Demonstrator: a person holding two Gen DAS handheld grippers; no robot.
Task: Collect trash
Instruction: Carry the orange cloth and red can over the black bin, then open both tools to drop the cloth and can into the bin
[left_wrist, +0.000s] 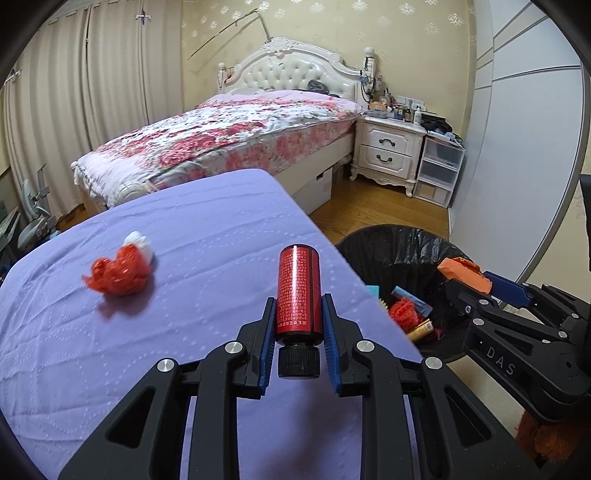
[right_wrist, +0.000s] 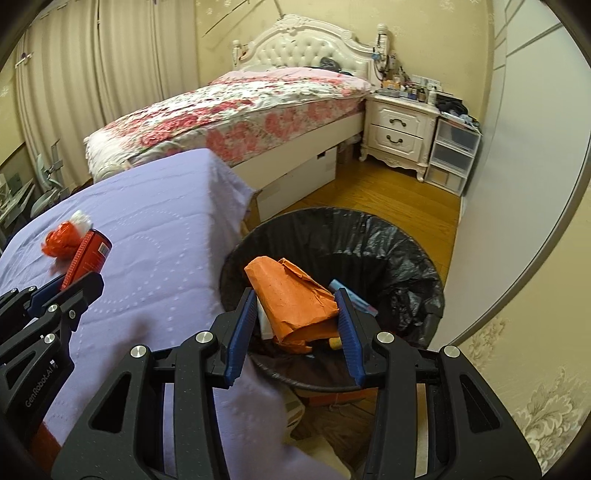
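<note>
A: Left wrist view: what does the left gripper (left_wrist: 298, 325) carry?

B: A red bottle (left_wrist: 298, 291) with a black cap (left_wrist: 298, 360), clamped between the blue pads, cap end toward the camera. It hangs over the purple cloth (left_wrist: 147, 332) near the cloth's right edge.

A: And the other tool?

B: The right gripper (right_wrist: 300, 325) is closed on a crumpled orange paper (right_wrist: 295, 299). In its own view the paper sits directly above the mouth of the bin (right_wrist: 406, 258), which is lined with a black bag.

A: Anything already in the bin?

B: Yes. The left view shows a red mesh wad (left_wrist: 404, 312), a yellowish tube (left_wrist: 419, 330) and some blue packaging (left_wrist: 412, 299) lying inside.

A: What trash is left on the cloth?

B: A red crumpled bag (left_wrist: 120, 273) touching a white wad (left_wrist: 142, 243), well apart from the bottle, toward the cloth's left side.

A: Where does the bin stand?

B: On the wood floor (right_wrist: 388, 199), just beside the cloth's right edge, with the bed (right_wrist: 258, 107) and a white nightstand (right_wrist: 400, 129) farther back.

A: Do the two grippers touch?

B: No. They are side by side, left over the cloth, right over the bin.
</note>
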